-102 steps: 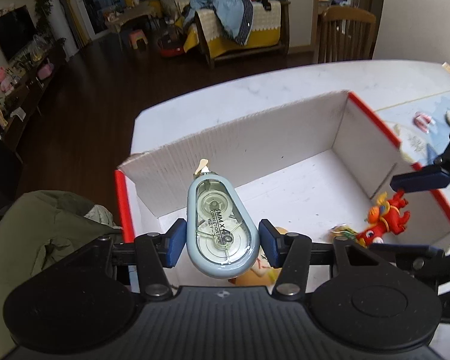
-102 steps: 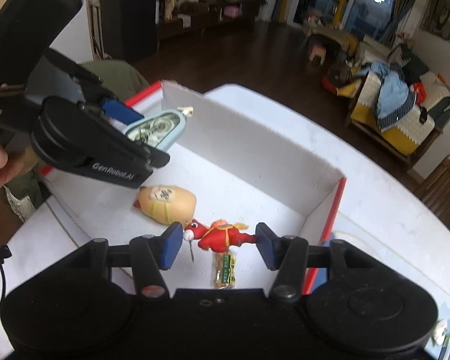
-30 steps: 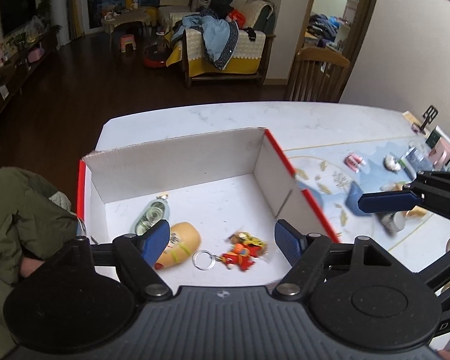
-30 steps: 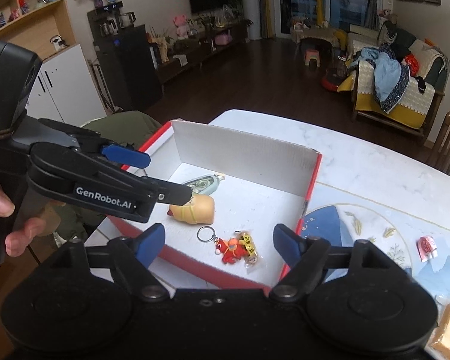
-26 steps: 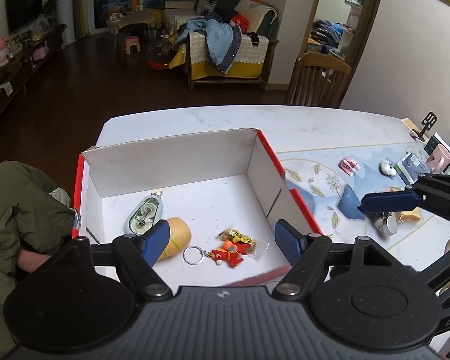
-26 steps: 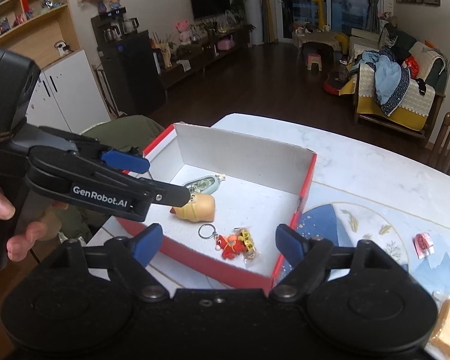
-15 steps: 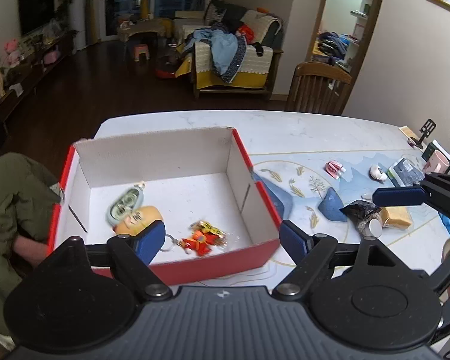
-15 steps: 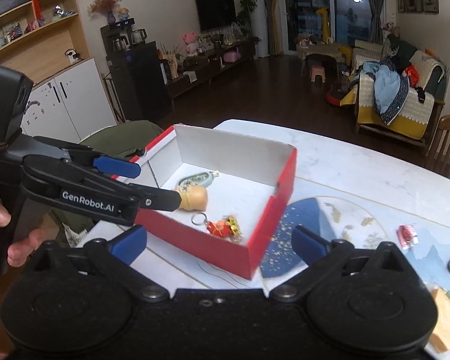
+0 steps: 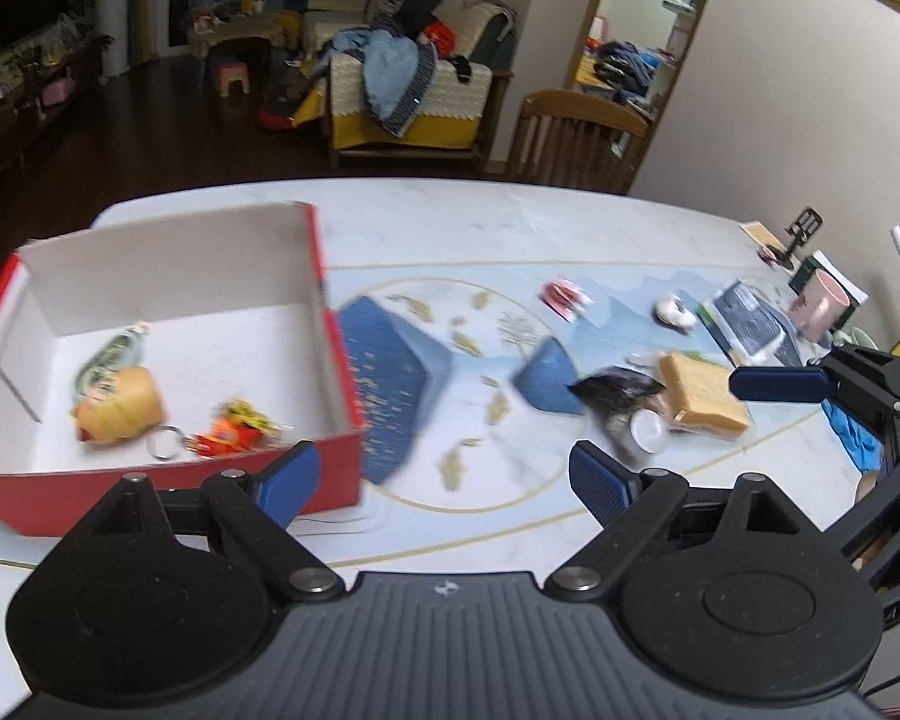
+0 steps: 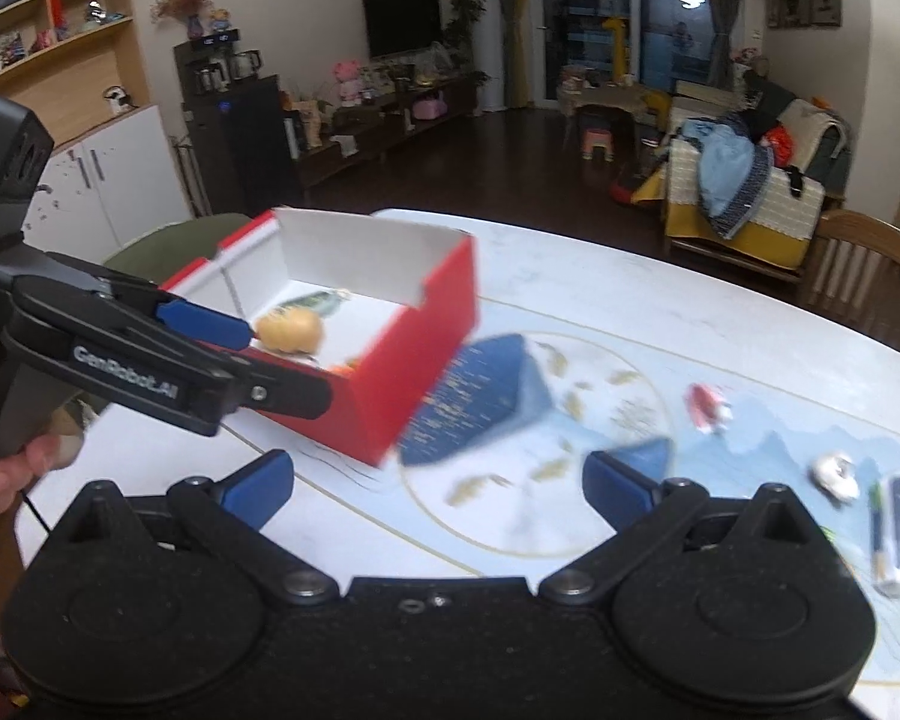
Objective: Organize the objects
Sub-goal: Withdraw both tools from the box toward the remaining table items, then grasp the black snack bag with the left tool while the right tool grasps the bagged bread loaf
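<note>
Now, left hand-held gripper: its blue fingers are wide apart and hold nothing; it hangs above the counter, just right of the box.
Right hand-held gripper: its fingers are wide apart too, with nothing between them.
Box: red outside, white inside, sitting on the left end of the counter.
Only the left view shows: the whole floor of the box, with a yellow toy, a blue-green tape roller touching it at the back, a red keychain toy with a metal ring, and a small snack packet beside it.
Only the left view also shows: a slice of toast, a black bag, a white cup on its side and a pink mug on the right end of the counter.
Only the right view shows: the person's fingers around the left tool's handle.
Hidden in the right view: the box wall covers most of the red toy, and the packet cannot be seen.
Hard to make out: both views are blurry, so the small pink thing and the white thing on the mat cannot be told.
</note>
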`<move>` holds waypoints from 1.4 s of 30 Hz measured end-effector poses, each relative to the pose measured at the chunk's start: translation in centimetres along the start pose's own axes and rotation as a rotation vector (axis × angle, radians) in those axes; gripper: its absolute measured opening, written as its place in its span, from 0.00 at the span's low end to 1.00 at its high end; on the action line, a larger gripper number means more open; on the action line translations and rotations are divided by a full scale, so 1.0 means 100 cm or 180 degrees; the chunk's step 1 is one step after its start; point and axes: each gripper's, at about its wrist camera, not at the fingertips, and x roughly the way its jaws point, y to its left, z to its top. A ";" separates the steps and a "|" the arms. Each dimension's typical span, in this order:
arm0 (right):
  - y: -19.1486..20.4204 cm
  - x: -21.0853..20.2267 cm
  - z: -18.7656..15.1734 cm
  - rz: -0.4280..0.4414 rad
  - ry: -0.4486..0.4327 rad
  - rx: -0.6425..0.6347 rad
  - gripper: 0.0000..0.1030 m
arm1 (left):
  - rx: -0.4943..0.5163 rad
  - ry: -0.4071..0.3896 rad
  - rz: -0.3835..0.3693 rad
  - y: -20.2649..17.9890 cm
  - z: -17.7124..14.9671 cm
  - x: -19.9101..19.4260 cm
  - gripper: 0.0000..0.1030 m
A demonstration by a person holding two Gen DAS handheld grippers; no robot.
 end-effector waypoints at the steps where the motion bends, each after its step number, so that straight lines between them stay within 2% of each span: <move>1: -0.006 -0.002 -0.005 -0.0038 0.0002 0.0012 1.00 | 0.0005 0.0015 -0.0013 -0.006 -0.001 0.005 0.94; 2: -0.012 -0.004 -0.010 -0.0076 0.0004 0.0028 1.00 | -0.0005 0.0025 -0.0037 -0.011 -0.002 0.009 1.00; 5: -0.033 -0.007 -0.026 -0.0200 0.0042 0.0087 1.00 | -0.0052 0.0033 -0.0131 -0.027 -0.003 0.021 1.00; 12: -0.080 -0.015 -0.056 -0.0459 0.0118 0.0280 1.00 | 0.0025 -0.0060 -0.0124 -0.067 0.003 0.048 1.00; 19: -0.123 -0.016 -0.072 -0.0669 0.0145 0.0444 1.00 | 0.0197 0.0110 -0.0231 -0.105 0.014 0.083 1.00; 26: -0.160 -0.005 -0.083 -0.0810 0.0204 0.0495 1.00 | 0.0356 0.0234 -0.0140 -0.133 0.019 0.122 1.00; 30: -0.187 0.014 -0.092 -0.0770 0.0432 0.0571 1.00 | 0.0448 0.0321 -0.0009 -0.143 0.024 0.145 1.00; 35: -0.202 0.033 -0.097 -0.0735 0.0551 0.0433 1.00 | 0.0307 0.0445 0.0037 -0.144 0.034 0.170 1.00; 42: -0.203 0.056 -0.093 -0.0664 0.0653 -0.0064 1.00 | 0.0199 0.0719 0.0061 -0.145 0.051 0.208 1.00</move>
